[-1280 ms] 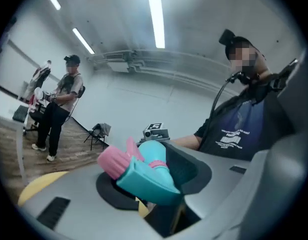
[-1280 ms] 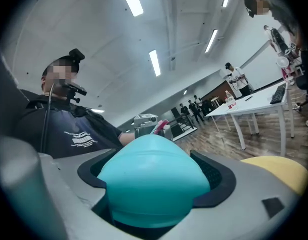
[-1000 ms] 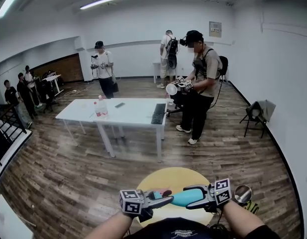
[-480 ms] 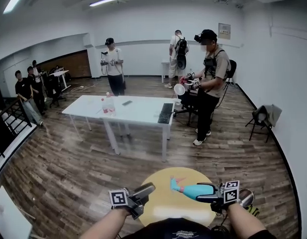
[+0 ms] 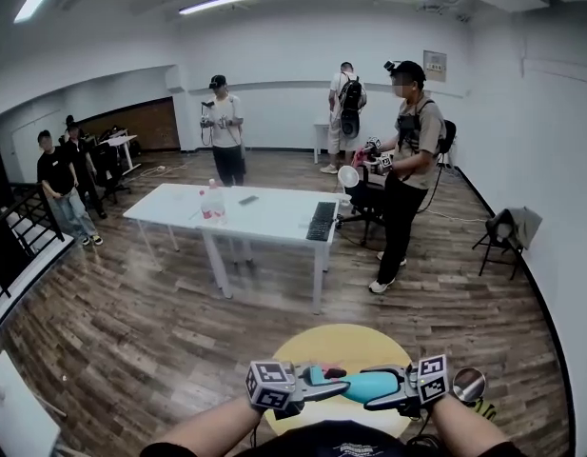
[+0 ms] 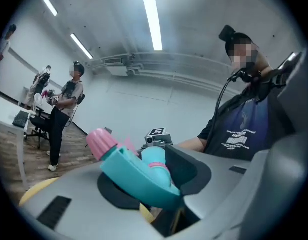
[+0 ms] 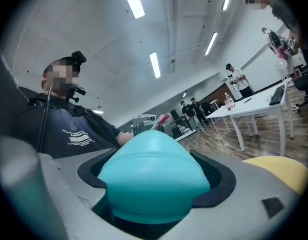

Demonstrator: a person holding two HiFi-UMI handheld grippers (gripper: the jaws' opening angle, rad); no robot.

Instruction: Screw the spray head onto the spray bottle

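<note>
Over a round yellow table (image 5: 317, 341), the teal spray bottle (image 7: 151, 176) lies level, gripped around its base by the right gripper (image 5: 381, 388). The left gripper (image 5: 323, 386) has just been closing on the spray head (image 6: 136, 169) at the bottle's neck. Screwing seems under way; the next move calls for a twist of the head.

Yellow round table (image 5: 312, 346), white table (image 5: 274, 219) bearing bottles (image 5: 213, 204), keyboard (image 5: 322, 222)
</note>
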